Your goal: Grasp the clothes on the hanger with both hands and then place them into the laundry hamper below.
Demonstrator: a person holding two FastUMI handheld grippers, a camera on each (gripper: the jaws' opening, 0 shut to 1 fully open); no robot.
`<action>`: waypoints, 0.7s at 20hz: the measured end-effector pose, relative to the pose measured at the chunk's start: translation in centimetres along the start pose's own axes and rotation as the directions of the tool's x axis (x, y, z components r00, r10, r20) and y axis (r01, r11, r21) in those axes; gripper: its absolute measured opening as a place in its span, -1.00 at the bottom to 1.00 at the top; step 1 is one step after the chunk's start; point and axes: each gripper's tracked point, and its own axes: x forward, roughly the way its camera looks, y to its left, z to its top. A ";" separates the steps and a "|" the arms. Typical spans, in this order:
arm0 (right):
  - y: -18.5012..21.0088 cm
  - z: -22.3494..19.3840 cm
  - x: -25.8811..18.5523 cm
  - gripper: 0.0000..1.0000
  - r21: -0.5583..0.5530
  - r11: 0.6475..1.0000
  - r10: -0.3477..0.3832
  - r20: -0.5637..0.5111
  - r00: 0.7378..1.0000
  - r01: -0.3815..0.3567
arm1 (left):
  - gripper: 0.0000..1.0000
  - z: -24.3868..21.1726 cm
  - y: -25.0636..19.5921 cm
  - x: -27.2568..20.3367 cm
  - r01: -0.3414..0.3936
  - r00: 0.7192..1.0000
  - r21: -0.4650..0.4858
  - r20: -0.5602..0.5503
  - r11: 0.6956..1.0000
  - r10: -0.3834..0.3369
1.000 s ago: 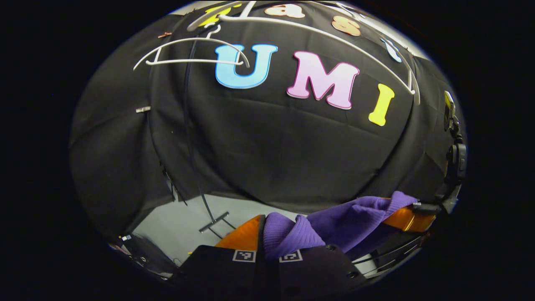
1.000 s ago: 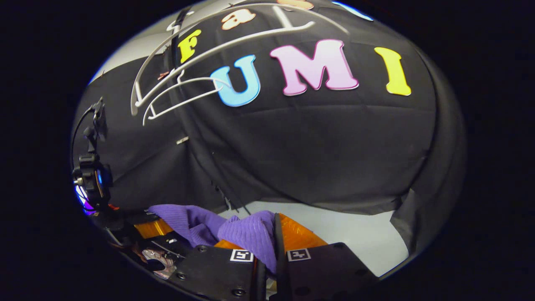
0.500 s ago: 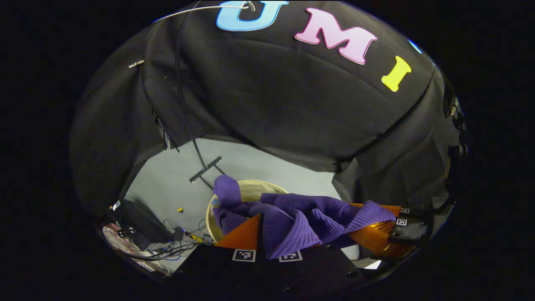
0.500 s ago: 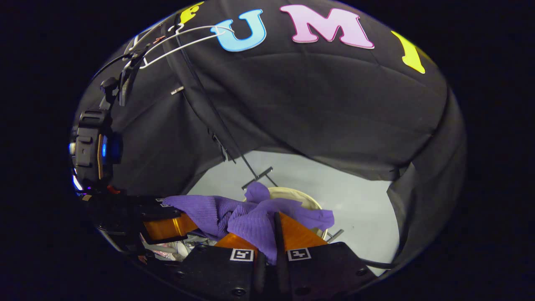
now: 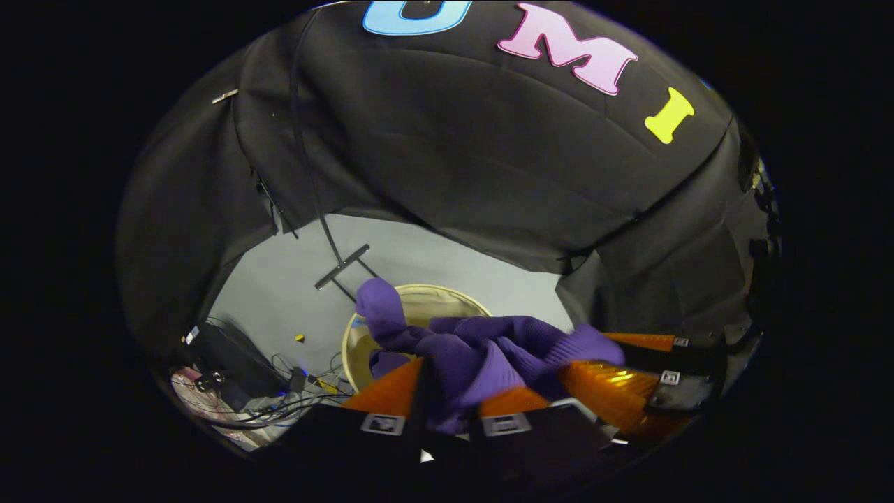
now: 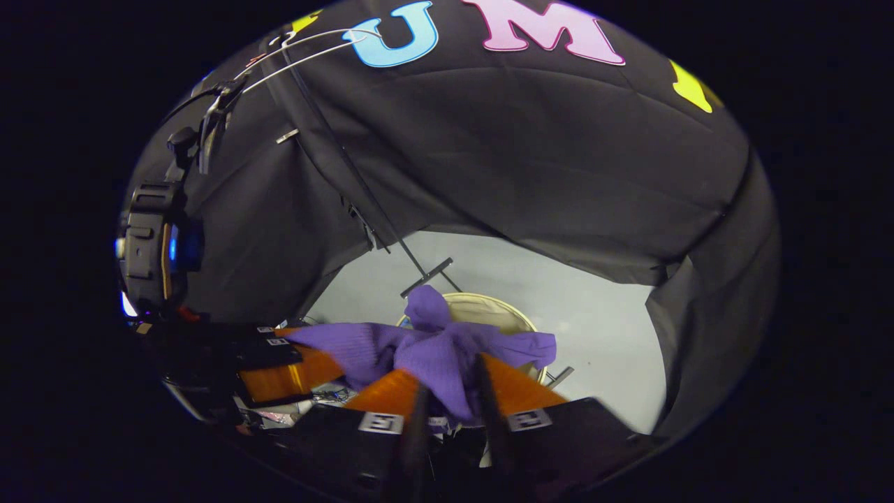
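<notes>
The black cloth wall takes up the upper two thirds of both views, with pale floor below it. At lower centre of each view stands the laundry hamper, a round pale tub with its mouth open upward; a rack foot lies on the floor just behind it. White hangers show bare at the upper left of the right gripper view.

The purple knit garment hangs bunched between the two grippers, directly over the hamper's mouth, one fold drooping toward the rim. It looks soft, light and limp, a ribbed knit that will sag and slump wherever it is not held; nothing about it is fragile, and the ribbing should give good grip.

The left gripper has its fingers parting, with cloth loose in the gap. The right gripper likewise shows a gap between its fingers, the knit draped through it. Judged from this, the garment is being let go, and a thick bunched fold remains the best hold
</notes>
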 end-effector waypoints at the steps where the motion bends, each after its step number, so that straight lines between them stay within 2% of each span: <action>1: -0.6 0.3 0.5 0.24 -0.019 1.000 -0.019 0.010 1.000 0.019 | 0.39 0.0 0.6 0.9 -0.022 1.000 0.016 0.003 1.000 0.022; 2: -0.9 0.2 1.0 0.55 -0.023 1.000 -0.018 0.016 1.000 0.018 | 0.99 -0.1 0.8 0.4 -0.021 1.000 0.018 0.002 1.000 0.021; 4: -1.1 0.9 -0.2 0.96 -0.007 1.000 -0.020 0.021 1.000 0.020 | 0.92 0.1 0.6 0.3 -0.010 1.000 -0.004 0.007 1.000 0.010; 5: -1.1 0.7 -0.3 0.89 -0.003 1.000 -0.021 0.020 1.000 0.021 | 0.92 0.3 0.5 0.1 -0.012 1.000 -0.005 0.010 1.000 0.012; 6: -1.2 0.7 -0.3 0.73 -0.001 1.000 -0.022 0.020 1.000 0.022 | 0.91 0.3 0.6 0.1 -0.016 1.000 -0.005 0.011 1.000 0.016; 7: -1.1 0.6 -0.2 0.89 0.000 1.000 -0.019 0.020 1.000 0.019 | 0.91 0.3 0.7 0.1 -0.018 1.000 -0.005 0.009 1.000 0.018; 14: -1.7 1.3 -0.2 0.89 0.038 0.999 -0.001 0.030 1.000 0.000 | 0.91 1.5 1.0 -1.1 -0.027 0.998 -0.020 0.059 0.999 0.029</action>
